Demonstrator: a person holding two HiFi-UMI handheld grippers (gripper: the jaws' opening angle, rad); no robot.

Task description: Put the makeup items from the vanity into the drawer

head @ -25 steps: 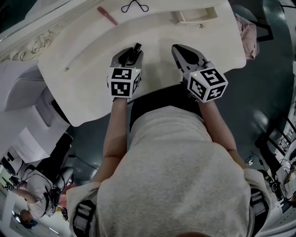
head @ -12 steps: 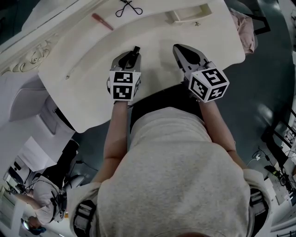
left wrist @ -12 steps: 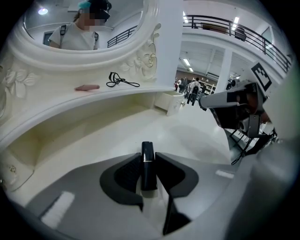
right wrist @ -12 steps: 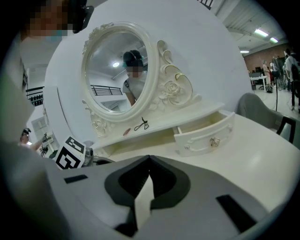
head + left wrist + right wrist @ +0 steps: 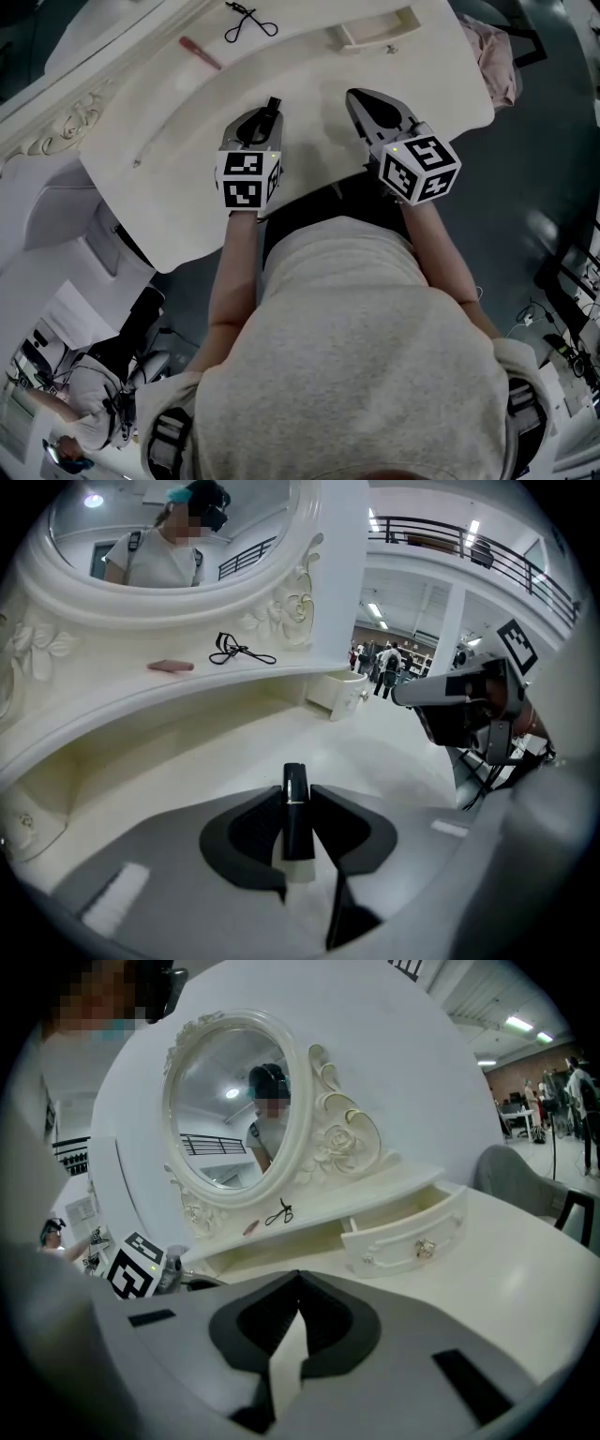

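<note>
Black lipstick, long axis along just-closed left claw, tip forward

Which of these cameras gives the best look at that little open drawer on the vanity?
The right gripper view: the drawer is near and pulled open, its front and knob plain. The head view shows it small, from above, near the top edge. The left gripper view shows it small and distant.

Black lipstick tube lengthwise between left hand-held gripper's just-closed jaws; white drawer open.
</note>
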